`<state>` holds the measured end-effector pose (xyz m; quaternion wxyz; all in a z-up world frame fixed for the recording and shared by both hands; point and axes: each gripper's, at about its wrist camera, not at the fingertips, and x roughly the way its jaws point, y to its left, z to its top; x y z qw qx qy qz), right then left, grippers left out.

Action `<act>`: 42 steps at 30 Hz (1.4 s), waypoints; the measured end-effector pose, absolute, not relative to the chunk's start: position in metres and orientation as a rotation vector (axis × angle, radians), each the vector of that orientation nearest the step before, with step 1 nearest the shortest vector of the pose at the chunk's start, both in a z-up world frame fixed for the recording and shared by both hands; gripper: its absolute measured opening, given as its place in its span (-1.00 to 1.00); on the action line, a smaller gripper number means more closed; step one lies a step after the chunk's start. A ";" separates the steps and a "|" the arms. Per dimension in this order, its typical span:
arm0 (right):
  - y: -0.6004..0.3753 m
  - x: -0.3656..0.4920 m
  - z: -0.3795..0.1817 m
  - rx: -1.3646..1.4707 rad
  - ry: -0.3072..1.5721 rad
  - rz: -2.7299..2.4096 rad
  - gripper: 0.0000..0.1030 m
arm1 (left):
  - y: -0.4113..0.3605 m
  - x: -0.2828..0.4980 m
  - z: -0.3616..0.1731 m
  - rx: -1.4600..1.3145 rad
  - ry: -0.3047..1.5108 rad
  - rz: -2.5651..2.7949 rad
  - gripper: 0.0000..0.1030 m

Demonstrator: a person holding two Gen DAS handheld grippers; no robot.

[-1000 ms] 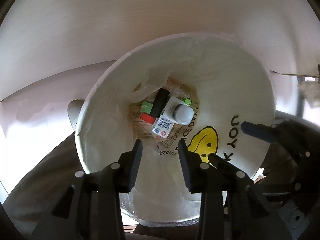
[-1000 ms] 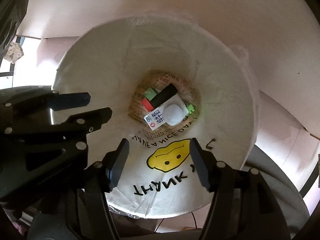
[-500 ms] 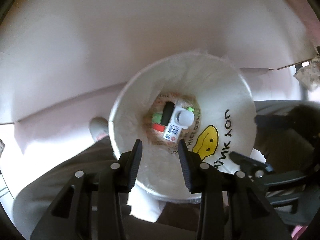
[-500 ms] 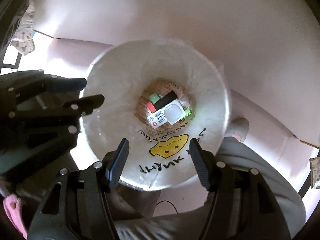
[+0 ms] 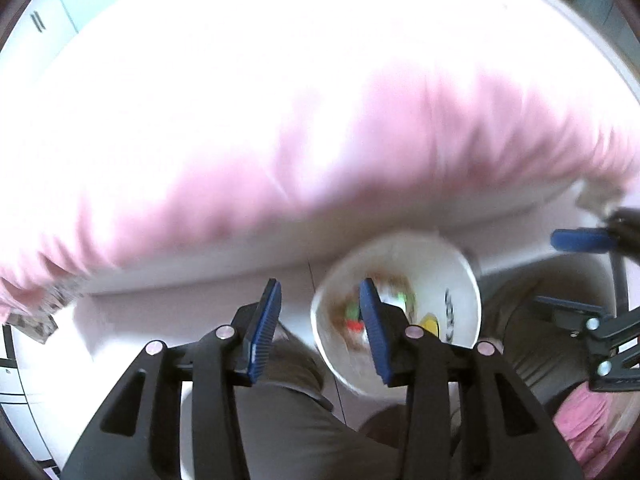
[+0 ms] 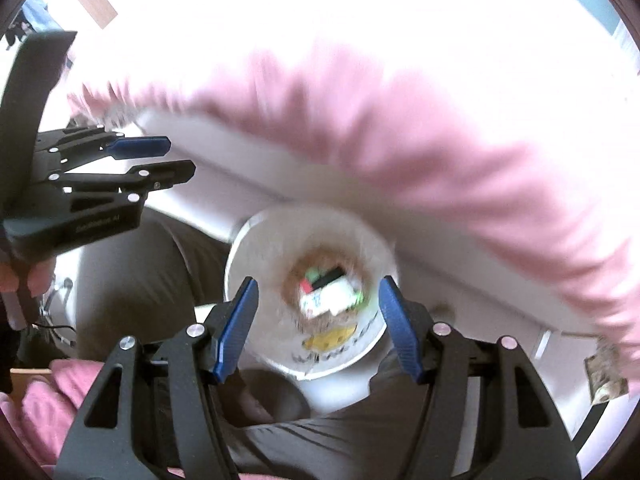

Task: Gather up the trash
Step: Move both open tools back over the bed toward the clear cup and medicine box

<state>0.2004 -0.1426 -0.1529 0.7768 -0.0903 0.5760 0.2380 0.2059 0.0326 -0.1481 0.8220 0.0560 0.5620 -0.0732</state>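
Far below both grippers stands a white bin [image 5: 460,276] [image 6: 256,256] lined with a bag that bears a yellow smiley. At its bottom lies blurred trash [image 5: 352,318] [image 6: 328,294]: a white carton, a dark bar, green and red bits. In its own view my left gripper [image 5: 320,286] has its jaws opening, with nothing between them. My right gripper [image 6: 319,282] stands open and holds nothing. Each gripper also shows in the other's view, the right gripper [image 5: 546,270] at the right edge and the left gripper [image 6: 180,156] at the left.
A pink fringed cloth [image 5: 320,168] [image 6: 420,148] hangs over a table edge just beyond the bin. A person's grey trouser legs [image 5: 288,420] [image 6: 132,280] flank the bin. A patterned scrap [image 6: 604,372] sits at the right edge.
Both grippers have risen well above the bin, which now looks much smaller. The pink cloth edge and the room have come into view. The left jaws stand slightly wider.
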 end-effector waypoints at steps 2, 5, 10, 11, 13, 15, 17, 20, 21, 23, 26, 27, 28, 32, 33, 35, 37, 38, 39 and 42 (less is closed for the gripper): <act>-0.147 0.206 -0.126 -0.195 1.187 0.509 0.22 | 0.038 0.212 -0.124 0.119 1.149 -0.151 -0.15; -0.154 0.218 -0.085 -0.184 1.106 0.500 0.22 | 0.043 0.226 -0.085 0.140 1.069 -0.135 -0.09; -0.168 0.246 -0.028 -0.169 1.003 0.476 0.30 | 0.051 0.263 -0.035 0.175 0.970 -0.080 -0.02; -0.170 0.254 -0.017 -0.171 0.979 0.464 0.30 | 0.053 0.270 -0.028 0.175 0.959 -0.072 0.00; -0.173 0.269 0.003 -0.169 0.949 0.454 0.30 | 0.054 0.284 -0.015 0.182 0.937 -0.050 0.02; -0.178 0.288 0.022 -0.158 0.922 0.442 0.33 | 0.060 0.304 -0.001 0.185 0.919 -0.023 0.05; -0.183 0.308 0.035 -0.143 0.904 0.427 0.36 | 0.069 0.324 0.011 0.181 0.907 0.000 0.11; -0.184 0.339 0.047 -0.115 0.888 0.418 0.39 | 0.083 0.357 0.019 0.168 0.891 0.042 0.15; -0.185 0.351 0.049 -0.103 0.888 0.413 0.39 | 0.087 0.369 0.022 0.163 0.887 0.054 0.15; -0.183 0.374 0.050 -0.087 0.894 0.410 0.41 | 0.092 0.386 0.023 0.161 0.879 0.076 0.18; -0.181 0.410 0.049 -0.069 0.908 0.397 0.42 | 0.099 0.417 0.026 0.175 0.864 0.107 0.27; -0.180 0.422 0.048 -0.065 0.914 0.394 0.42 | 0.101 0.425 0.027 0.178 0.860 0.114 0.28; -0.178 0.431 0.047 -0.061 0.919 0.393 0.42 | 0.103 0.436 0.026 0.183 0.859 0.123 0.29; -0.173 0.475 0.044 -0.042 0.931 0.379 0.42 | 0.111 0.478 0.020 0.189 0.872 0.133 0.30; -0.172 0.485 0.043 -0.036 0.931 0.377 0.42 | 0.113 0.489 0.018 0.183 0.876 0.135 0.30; -0.169 0.505 0.043 -0.026 0.934 0.374 0.42 | 0.118 0.505 0.015 0.177 0.877 0.142 0.30; -0.168 0.524 0.041 -0.019 0.938 0.369 0.42 | 0.122 0.525 0.011 0.177 0.877 0.145 0.30; -0.166 0.534 0.039 -0.017 0.941 0.364 0.42 | 0.123 0.531 0.009 0.177 0.877 0.143 0.30; -0.165 0.542 0.037 -0.016 0.944 0.362 0.42 | 0.124 0.542 0.006 0.179 0.876 0.140 0.30; -0.160 0.570 0.028 -0.005 0.960 0.356 0.42 | 0.125 0.565 -0.005 0.199 0.881 0.131 0.31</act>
